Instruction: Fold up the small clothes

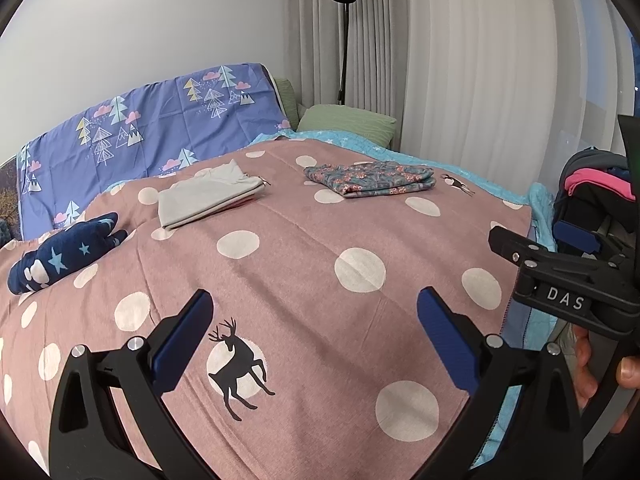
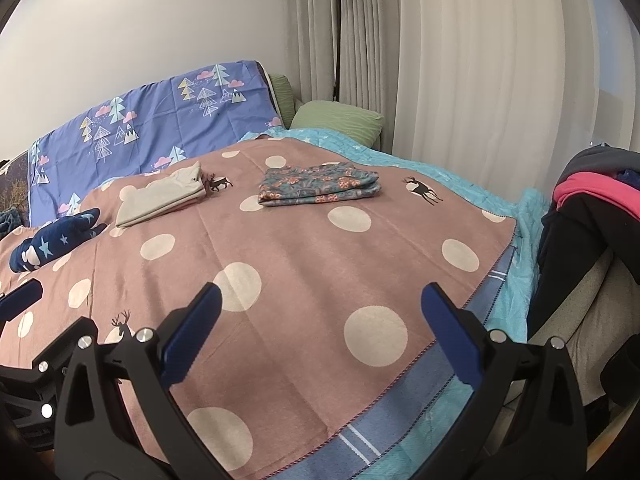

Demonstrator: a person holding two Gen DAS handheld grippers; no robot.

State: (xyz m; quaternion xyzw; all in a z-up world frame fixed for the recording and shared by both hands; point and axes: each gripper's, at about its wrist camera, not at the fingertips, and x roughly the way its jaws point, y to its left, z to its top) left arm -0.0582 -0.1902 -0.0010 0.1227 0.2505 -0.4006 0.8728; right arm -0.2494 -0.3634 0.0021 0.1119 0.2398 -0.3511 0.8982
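Three small garments lie on a pink polka-dot blanket (image 1: 304, 256) (image 2: 304, 248). A folded floral piece (image 1: 370, 178) (image 2: 320, 184) sits at the far right. A folded grey piece (image 1: 208, 198) (image 2: 162, 196) lies at the far middle. A rumpled navy star-print piece (image 1: 64, 256) (image 2: 56, 242) rests at the left. My left gripper (image 1: 316, 328) hovers open over the near blanket, holding nothing. My right gripper (image 2: 322, 320) is open and empty too, above the blanket's near right edge. In the left wrist view the right gripper's (image 1: 520, 240) body shows at the right with a hand (image 1: 592, 376) on it.
A heap of unfolded clothes (image 2: 592, 208) (image 1: 600, 188), black, pink and grey, lies on a seat right of the bed. A blue tree-print cover (image 1: 132, 136) and green pillows (image 2: 336, 120) sit at the bed's head. A floor lamp (image 1: 344, 40) and curtains stand behind.
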